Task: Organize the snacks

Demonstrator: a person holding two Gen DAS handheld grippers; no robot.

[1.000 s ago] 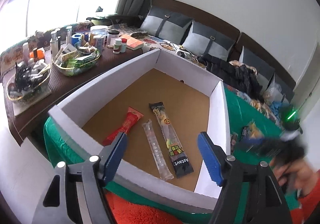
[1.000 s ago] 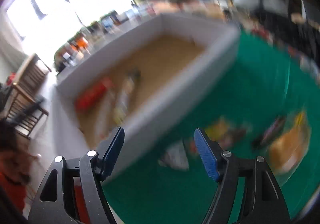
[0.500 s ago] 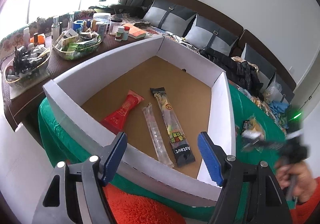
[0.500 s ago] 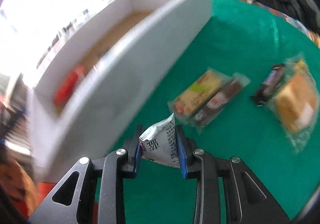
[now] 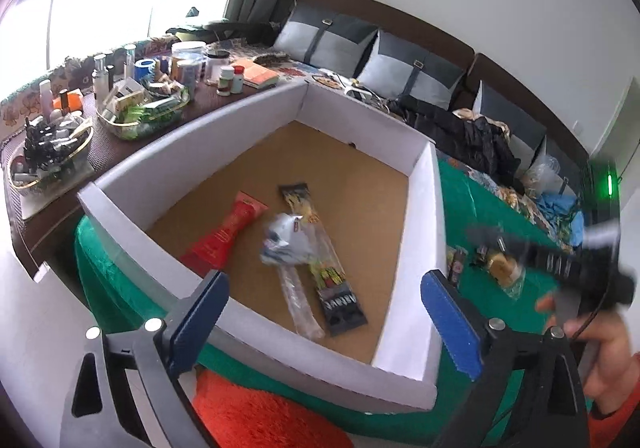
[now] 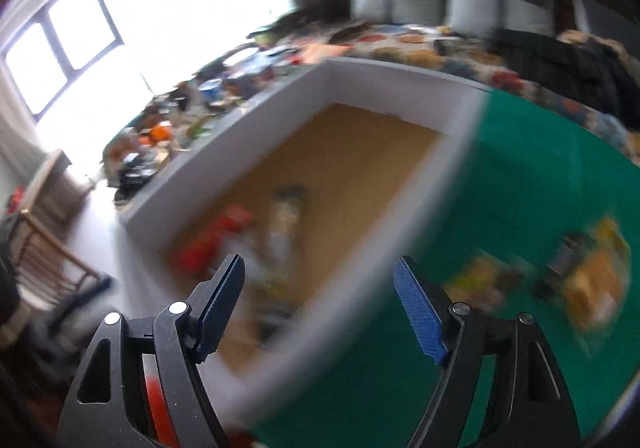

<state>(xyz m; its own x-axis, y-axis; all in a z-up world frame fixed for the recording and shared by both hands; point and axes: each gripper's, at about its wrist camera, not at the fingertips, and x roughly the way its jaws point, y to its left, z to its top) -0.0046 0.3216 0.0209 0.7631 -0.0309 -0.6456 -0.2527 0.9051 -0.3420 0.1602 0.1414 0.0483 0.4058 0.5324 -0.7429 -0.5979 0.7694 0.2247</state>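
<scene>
**A:** Nearest to us, the left gripper hangs at the near wall of the white box, jaws spread and holding nothing. The right gripper is also released, empty, poised over the box's right wall.

**B:** And the snack?

**A:** A silver packet, blurred, sits above or on the cardboard floor, over a clear sleeve and a dark-ended stick pack; whether it has landed, I cannot tell. A red pouch lies just to its left.

**B:** What's left outside?

**A:** Beyond the right wall, on the green cloth, several wrapped snacks wait, smeared in the right wrist view.

**B:** The risk from here?

**A:** In my judgement, haste. A fast-moving right gripper could clip the box wall when it goes back, or close on two overlapping wrappers at once. Light packets dropped from height may also bounce or pile crookedly. Farther off, a crowded side table and a sofa line the wall.
</scene>
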